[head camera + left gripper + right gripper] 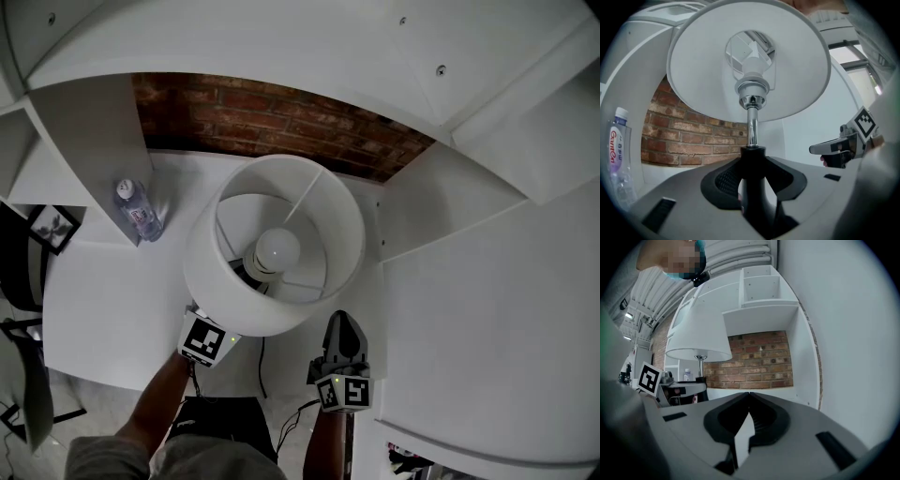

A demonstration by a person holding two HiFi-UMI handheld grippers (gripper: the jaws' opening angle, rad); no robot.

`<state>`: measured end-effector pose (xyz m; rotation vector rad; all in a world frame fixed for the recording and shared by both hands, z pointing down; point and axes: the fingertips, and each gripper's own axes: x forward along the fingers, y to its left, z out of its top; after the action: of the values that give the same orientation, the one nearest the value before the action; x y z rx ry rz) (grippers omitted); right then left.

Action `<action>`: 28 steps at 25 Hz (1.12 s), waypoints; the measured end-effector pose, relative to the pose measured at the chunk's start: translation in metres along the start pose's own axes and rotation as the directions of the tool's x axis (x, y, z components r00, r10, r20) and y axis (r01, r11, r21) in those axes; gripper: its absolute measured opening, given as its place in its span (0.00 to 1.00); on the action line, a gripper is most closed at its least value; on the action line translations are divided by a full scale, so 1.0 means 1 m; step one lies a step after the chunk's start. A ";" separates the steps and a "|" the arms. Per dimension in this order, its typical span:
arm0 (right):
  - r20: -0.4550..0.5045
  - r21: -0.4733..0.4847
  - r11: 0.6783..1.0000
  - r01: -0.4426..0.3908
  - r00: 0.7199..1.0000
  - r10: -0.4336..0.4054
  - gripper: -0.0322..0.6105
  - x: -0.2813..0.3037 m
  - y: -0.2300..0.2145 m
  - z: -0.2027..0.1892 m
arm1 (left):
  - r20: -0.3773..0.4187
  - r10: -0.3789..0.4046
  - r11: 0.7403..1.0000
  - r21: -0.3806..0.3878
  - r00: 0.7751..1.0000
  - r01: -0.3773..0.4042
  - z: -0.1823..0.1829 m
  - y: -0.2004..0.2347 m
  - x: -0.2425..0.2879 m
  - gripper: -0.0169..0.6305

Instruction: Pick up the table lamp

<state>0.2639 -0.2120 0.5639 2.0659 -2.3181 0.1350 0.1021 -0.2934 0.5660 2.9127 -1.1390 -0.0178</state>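
Note:
The table lamp has a white drum shade (211, 272) with a round bulb (278, 248) inside, a chrome rod (752, 129) and a black stem (754, 187). My left gripper (753, 157) is shut on that black stem just under the rod, and the lamp stands upright in it. In the head view the shade hides the left jaws and only the marker cube (206, 339) shows. My right gripper (749, 393) is shut with nothing in it, level, just right of the lamp (699, 336) and apart from it. It is also in the head view (339, 323).
A water bottle (139, 211) stands at the left on the white shelf (103, 309). A brick wall (281, 122) backs the alcove, with white shelf panels (450, 216) on the right. A framed picture (52, 228) sits far left. A dark cable (261, 366) hangs below the lamp.

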 end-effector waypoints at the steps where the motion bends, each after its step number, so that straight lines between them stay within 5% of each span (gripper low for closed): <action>1: -0.002 -0.006 1.000 -0.004 1.000 0.004 0.09 0.000 0.002 0.005 | 0.000 0.000 1.000 0.003 1.000 0.000 0.006 -0.001 -0.002 0.26; 28: 0.043 -0.023 0.998 -0.066 0.997 0.067 0.09 -0.052 0.068 0.143 | -0.011 0.042 0.998 0.041 0.999 -0.041 0.153 -0.026 -0.101 0.26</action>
<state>0.2068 -0.1657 0.4148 2.0024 -2.4032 0.0667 0.0431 -0.2072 0.4129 2.9197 -1.2118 0.0233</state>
